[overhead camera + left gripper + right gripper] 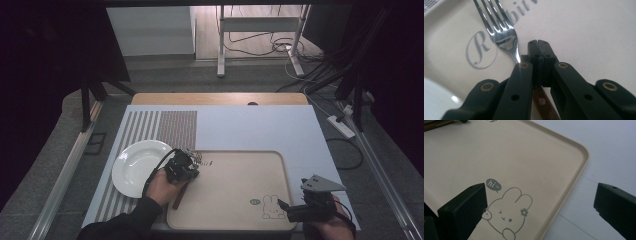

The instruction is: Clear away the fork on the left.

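Observation:
A fork with steel tines (pixel 504 37) and a brown wooden handle (pixel 180 196) lies over the left part of a beige tray (pixel 235 200). My left gripper (pixel 192 160) is shut on the fork's neck, and in the left gripper view its jaws (pixel 539 45) meet around the neck with the tines reaching ahead over grey lettering. My right gripper (pixel 282 204) is at the tray's near right corner, pointing left. It stands open (pixel 541 192) with nothing between its jaws, above a printed bunny (pixel 509 216).
A white plate (pixel 135 167) sits left of the tray on a striped placemat (pixel 150 127). A pale blue cloth (pixel 250 127) covers the table under both. The tray's rim (pixel 584 155) curves past the right gripper. Cables and a power strip (pixel 341 126) lie on the floor beyond.

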Available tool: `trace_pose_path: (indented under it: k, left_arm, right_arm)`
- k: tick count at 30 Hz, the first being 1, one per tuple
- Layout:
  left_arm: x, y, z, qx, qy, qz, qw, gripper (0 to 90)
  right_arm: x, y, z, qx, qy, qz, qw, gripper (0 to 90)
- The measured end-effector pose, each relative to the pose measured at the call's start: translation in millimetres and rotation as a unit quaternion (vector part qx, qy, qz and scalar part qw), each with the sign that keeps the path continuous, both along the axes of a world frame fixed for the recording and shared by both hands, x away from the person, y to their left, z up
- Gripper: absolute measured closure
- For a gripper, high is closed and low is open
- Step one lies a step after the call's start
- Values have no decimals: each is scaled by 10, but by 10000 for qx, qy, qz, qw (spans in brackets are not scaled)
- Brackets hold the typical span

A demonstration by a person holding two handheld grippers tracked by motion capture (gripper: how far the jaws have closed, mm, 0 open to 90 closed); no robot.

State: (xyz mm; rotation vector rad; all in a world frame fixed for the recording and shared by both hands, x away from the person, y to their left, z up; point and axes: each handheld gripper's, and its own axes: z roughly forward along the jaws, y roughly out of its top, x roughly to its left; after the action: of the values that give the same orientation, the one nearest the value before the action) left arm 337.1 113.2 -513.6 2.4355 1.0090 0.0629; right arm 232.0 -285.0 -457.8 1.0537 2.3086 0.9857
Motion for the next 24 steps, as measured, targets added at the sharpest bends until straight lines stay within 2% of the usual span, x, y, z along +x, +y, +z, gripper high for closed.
trace_pose_path:
  k: [12,18,21,24]
  left_arm:
    - [31,140,11,267,-128,301,9991,890]
    - [48,183,4,180,-86,396,9990,890]
    - [47,194,12,-47,-8,335,9994,890]
    - [42,206,44,-171,-66,330,9993,890]
  right_arm:
    - [0,1,0,-1,6,6,10000,0]
    - [-1,1,0,-2,4,8,10000,0]
    - [-2,0,1,-1,4,11,10000,0]
    - [-1,-2,1,-2,3,7,10000,0]
